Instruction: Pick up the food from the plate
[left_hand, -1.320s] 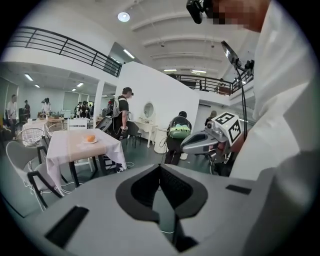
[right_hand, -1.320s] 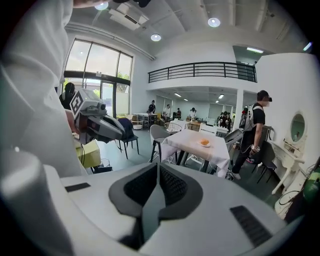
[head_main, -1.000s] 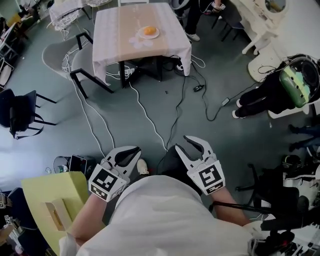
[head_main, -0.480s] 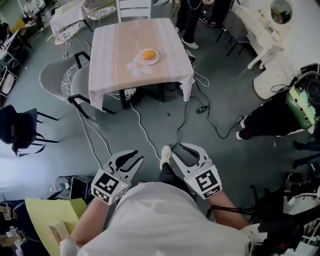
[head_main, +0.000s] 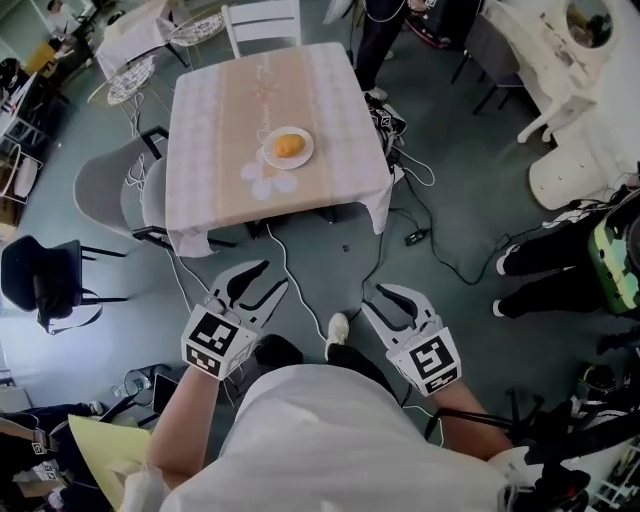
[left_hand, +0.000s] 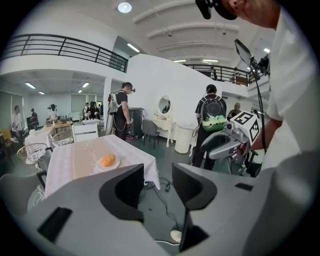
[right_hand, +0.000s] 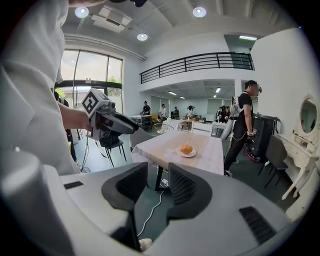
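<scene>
Table (head_main: 210, 110) nearer than before, orange food (head_main: 287, 145) on plate (head_main: 306, 152) (untouched)

Bright, even indoor light from ceiling spots (right_hand: 199, 11) and tall windows (right_hand: 90, 70); black fisheye corners in both gripper views.

Ahead of the jaws of the right gripper (right_hand: 157, 172), a matt cloth (right_hand: 160, 145) lay under a glossy white plate (right_hand: 194, 154). The gripper was matt grey plastic, its pads (right_hand: 182, 187) ribbed. Beneath the jaws, the floor (right_hand: 154, 197) looked smooth and faintly shiny.
</scene>
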